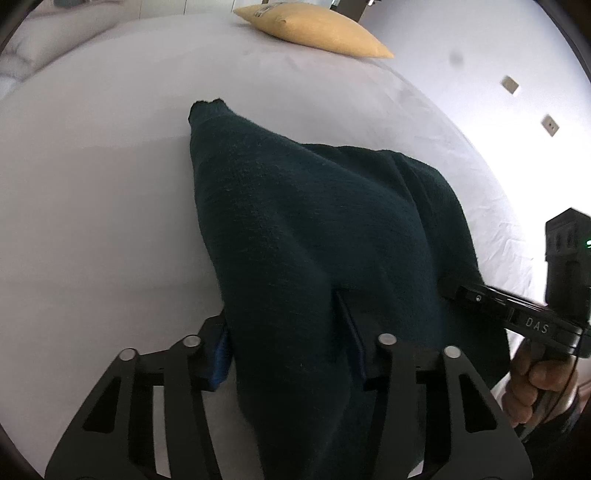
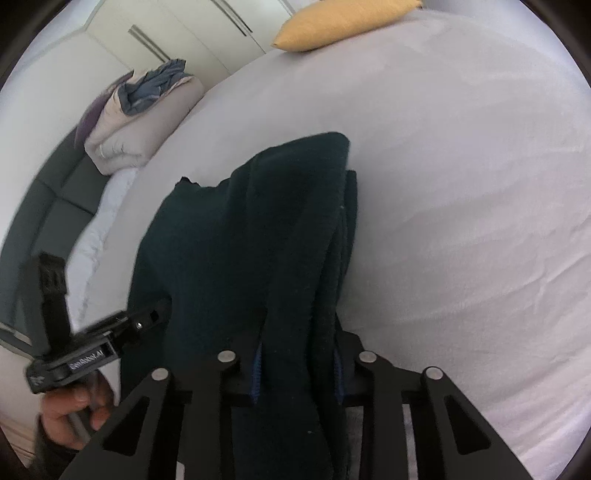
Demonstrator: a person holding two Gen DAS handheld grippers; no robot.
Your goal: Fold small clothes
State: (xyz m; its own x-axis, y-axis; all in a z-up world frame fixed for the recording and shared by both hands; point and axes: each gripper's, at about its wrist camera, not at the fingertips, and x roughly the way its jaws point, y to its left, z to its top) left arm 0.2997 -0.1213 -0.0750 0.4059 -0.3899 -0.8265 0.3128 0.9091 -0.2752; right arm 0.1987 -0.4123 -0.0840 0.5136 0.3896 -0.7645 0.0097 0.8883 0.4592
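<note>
On the bed (image 1: 110, 184), over its pale smooth sheet, a dark teal garment (image 1: 295, 229) of thick, nubbly knit is lifted at its near edge and trails away to a narrow end resting on the sheet. The left wrist view shows the left gripper (image 1: 291, 343) with the cloth running between its blue-padded jaws, which are pinching a fold of it; at the right edge is the right gripper (image 1: 454, 290), its tip against the fabric. The right wrist view alone shows a folded beige duvet (image 2: 144, 122) by white wardrobe doors (image 2: 192, 33), and the right gripper's (image 2: 299, 369) jaws clamped on a bunched thickness of cloth. A yellow pillow (image 2: 343, 22) lies well beyond.
</note>
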